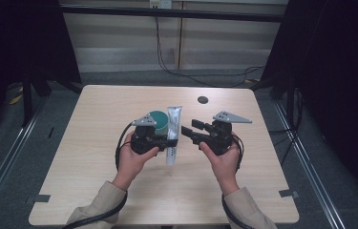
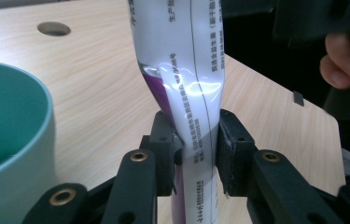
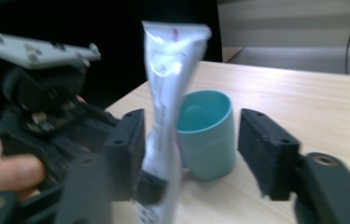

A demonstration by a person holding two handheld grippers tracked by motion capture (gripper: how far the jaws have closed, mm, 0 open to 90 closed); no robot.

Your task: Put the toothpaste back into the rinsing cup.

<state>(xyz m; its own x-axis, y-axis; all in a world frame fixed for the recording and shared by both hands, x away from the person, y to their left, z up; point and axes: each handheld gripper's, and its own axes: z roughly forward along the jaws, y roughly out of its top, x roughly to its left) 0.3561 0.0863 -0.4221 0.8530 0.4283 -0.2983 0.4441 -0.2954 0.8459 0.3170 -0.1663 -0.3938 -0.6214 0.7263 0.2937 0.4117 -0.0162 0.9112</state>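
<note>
Overhead, in the high view, a white tube [image 1: 173,135] lay lengthwise near the middle of the pale wooden surface [image 1: 95,157], and everything else sat close to it. A teal cup [image 1: 159,121] stood touching or just beside the tube's left side. The left hand-held gripper [image 1: 171,142] reached in from the left and met the tube at its lower half, held by the person's left hand [image 1: 136,155]. The right hand-held gripper [image 1: 188,130] sat just right of the tube, pointing toward it, in the right hand [image 1: 222,155]. A small round hole [image 1: 203,99] marked the surface beyond the tube.

In the left gripper view, the left hand-held gripper [image 2: 195,154] was clamped on the tube [image 2: 182,79], its two black jaws pressing either side of the printed white body, which bulged above them. The teal cup [image 2: 9,140] stood immediately left of the tube.

In the right gripper view, the right hand-held gripper [image 3: 191,144] had its jaws spread wide apart. The tube [image 3: 165,107] rose between them, close against the left jaw, and the cup [image 3: 207,135] stood just behind the tube. The left hand-held gripper [image 3: 150,185] held the tube low down.
</note>
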